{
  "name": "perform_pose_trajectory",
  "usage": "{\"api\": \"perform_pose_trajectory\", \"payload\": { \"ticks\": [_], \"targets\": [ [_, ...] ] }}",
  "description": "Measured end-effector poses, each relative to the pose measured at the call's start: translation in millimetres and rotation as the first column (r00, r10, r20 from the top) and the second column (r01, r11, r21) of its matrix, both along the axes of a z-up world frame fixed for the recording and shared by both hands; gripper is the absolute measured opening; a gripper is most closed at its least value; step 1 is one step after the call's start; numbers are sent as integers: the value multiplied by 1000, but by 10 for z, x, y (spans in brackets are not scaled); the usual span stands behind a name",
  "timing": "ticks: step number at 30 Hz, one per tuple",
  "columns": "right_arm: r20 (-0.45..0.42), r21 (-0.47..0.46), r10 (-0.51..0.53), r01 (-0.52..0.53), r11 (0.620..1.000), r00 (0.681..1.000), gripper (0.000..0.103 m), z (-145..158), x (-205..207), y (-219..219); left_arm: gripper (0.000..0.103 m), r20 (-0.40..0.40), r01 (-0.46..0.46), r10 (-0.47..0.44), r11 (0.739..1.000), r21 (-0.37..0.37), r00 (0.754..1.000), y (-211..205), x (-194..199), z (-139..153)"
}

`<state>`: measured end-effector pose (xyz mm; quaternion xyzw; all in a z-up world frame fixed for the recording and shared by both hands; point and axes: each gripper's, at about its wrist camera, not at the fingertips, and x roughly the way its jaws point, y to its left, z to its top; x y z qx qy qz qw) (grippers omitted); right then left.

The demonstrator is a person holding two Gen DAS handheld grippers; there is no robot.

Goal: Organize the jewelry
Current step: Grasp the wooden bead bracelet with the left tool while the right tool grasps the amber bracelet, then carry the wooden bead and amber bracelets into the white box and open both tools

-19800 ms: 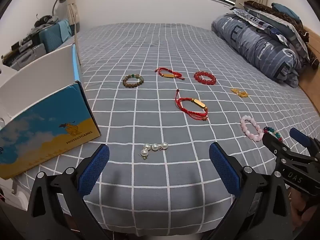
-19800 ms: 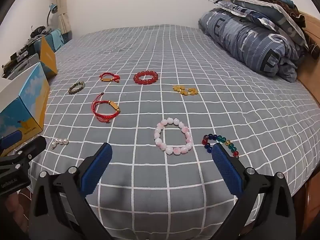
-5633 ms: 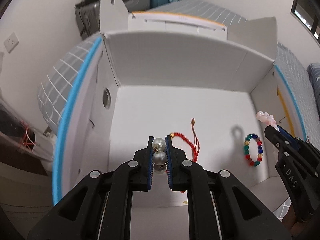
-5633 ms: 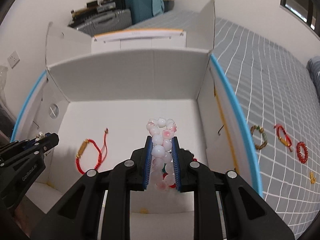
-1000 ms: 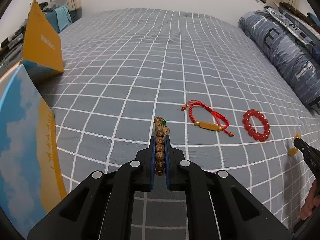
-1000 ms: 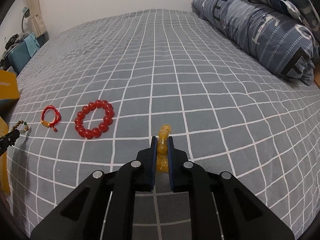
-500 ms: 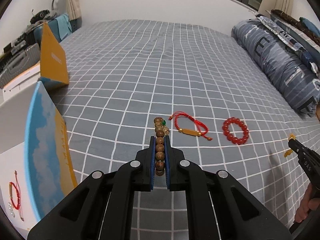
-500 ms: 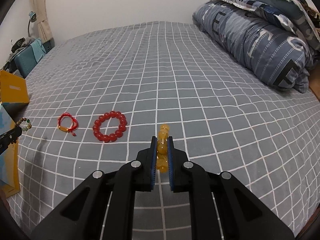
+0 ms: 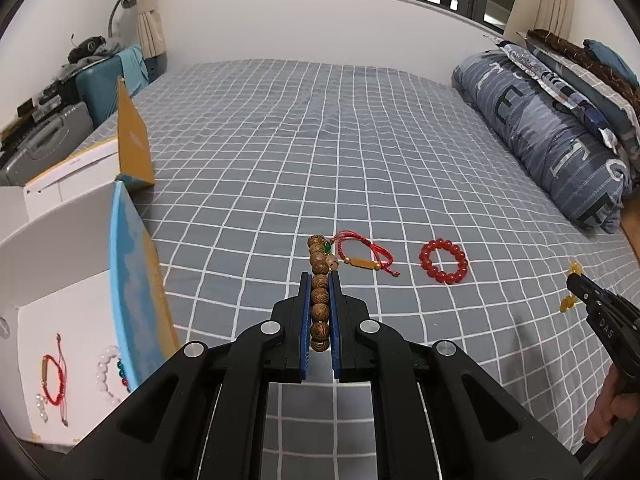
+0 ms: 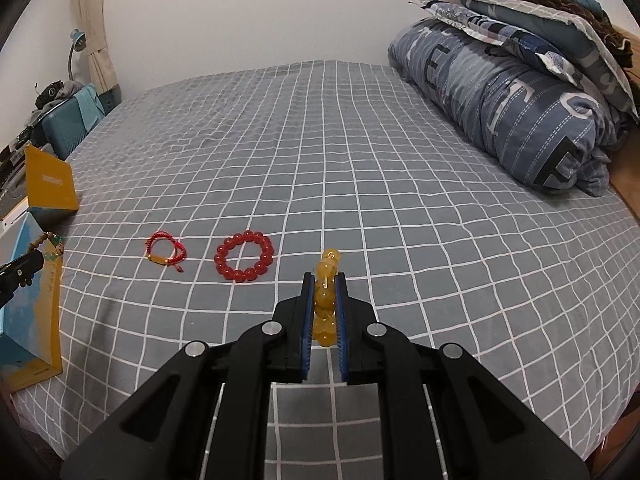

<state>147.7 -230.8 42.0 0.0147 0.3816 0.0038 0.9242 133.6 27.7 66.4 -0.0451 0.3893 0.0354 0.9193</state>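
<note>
- The brown wooden-bead bracelet with a green bead (image 9: 320,280) is pinched between the blue pads of the left claw (image 9: 320,320), which is closed on it and holds it clear of the bed; a second ago it hung low over the sheet, and the view has since risen and pulled back.
- The yellow amber-bead bracelet (image 10: 325,300) is clamped the same way in the closed right claw (image 10: 323,320), likewise lifted from the bed since a second ago.
- The open white cardboard box with blue-and-orange sides (image 9: 132,280) has come into the left view, so both pieces look to be heading there.
- Inside it lie a red cord bracelet (image 9: 50,376), white beads and a multicoloured strand.
- On the grey checked bedsheet (image 9: 320,140) two pieces remain: a red cord bracelet with a gold tube (image 9: 364,258) and a red round-bead bracelet (image 9: 443,261), near each other.
- Judging by this, one more round should finish the job.
</note>
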Motion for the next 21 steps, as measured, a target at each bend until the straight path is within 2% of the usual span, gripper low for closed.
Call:
{"api": "perform_pose_trajectory", "payload": {
  "ticks": [9,21],
  "targets": [
    [8,2,17,-17,1000,1000,9,154,-94,113,7,14,5,-5,1000,2,1000,-15,-184,155],
    [37,4,92,-92,996,995,9,396,-215,577,7,25,-32,32,999,12,999,212,-419,335]
  ]
}}
